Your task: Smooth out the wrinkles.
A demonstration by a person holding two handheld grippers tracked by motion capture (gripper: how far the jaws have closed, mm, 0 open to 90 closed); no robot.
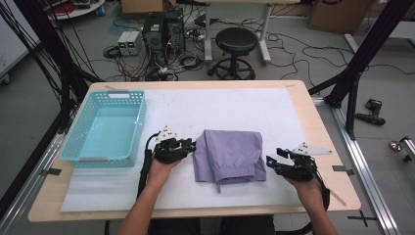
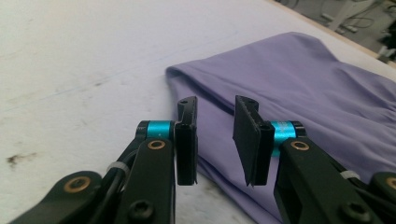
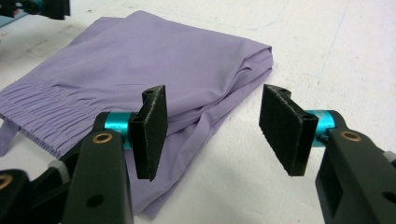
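Purple folded shorts (image 1: 229, 155) lay on the table (image 1: 313, 127) between the open, empty left gripper (image 1: 190, 145) and right gripper (image 1: 274, 157); a shallow pinch risked unfolding the layers.

No readable text, labels, brands or numbers anywhere; nothing printed on the table (image 1: 313, 122) or on anything lying on it.
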